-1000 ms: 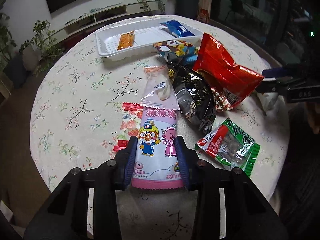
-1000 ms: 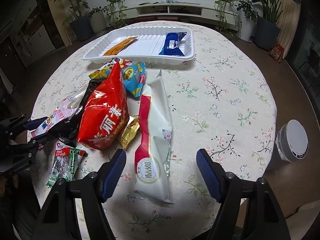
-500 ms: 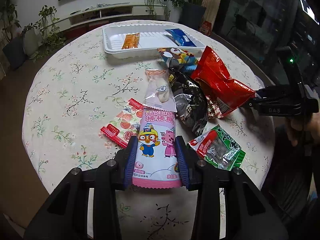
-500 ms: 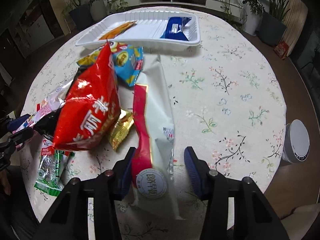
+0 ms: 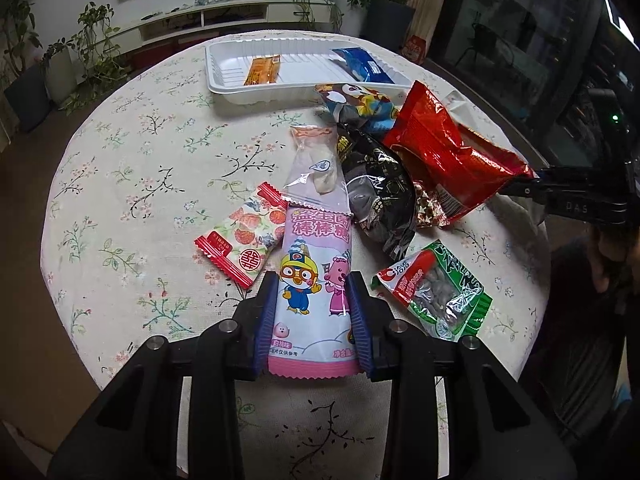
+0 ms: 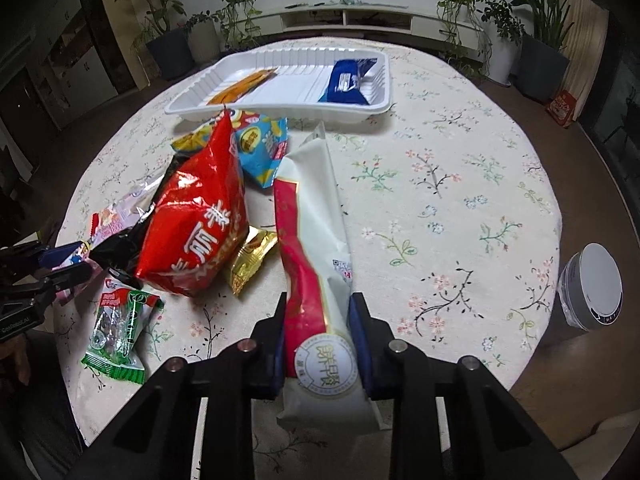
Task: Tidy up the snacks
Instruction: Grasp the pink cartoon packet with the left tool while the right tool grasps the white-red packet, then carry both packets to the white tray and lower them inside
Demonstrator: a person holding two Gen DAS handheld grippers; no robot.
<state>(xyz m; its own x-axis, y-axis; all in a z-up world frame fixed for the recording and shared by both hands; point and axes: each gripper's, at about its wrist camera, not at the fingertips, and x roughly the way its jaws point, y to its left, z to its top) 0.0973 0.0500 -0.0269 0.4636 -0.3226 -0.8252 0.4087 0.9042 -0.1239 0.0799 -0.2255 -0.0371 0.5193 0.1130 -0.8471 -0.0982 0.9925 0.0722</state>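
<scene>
My left gripper [image 5: 314, 312] is shut on a pink cartoon candy pack [image 5: 314, 280] and holds it over the table's near edge. My right gripper [image 6: 320, 332] is shut on a long white and red snack pack [image 6: 316, 248]. A white tray [image 5: 224, 84] at the far side holds an orange pack [image 5: 262, 70] and a blue pack [image 5: 362, 65]; the tray also shows in the right wrist view [image 6: 192, 102]. A red bag [image 6: 196, 224], a black bag [image 5: 378, 192] and a green pack [image 5: 436, 292] lie in a pile between the grippers.
The round table has a floral cloth [image 5: 132, 184]. A strawberry-print pack [image 5: 240, 246], a gold candy [image 6: 250, 258] and a blue-yellow bag [image 6: 262, 146] lie loose. A white cylinder [image 6: 592, 286] stands off the table's right edge. Plants and a TV shelf stand behind.
My right gripper moved forward and closed on the white and red pack. My left gripper kept its hold on the pink pack and lifted it back a little.
</scene>
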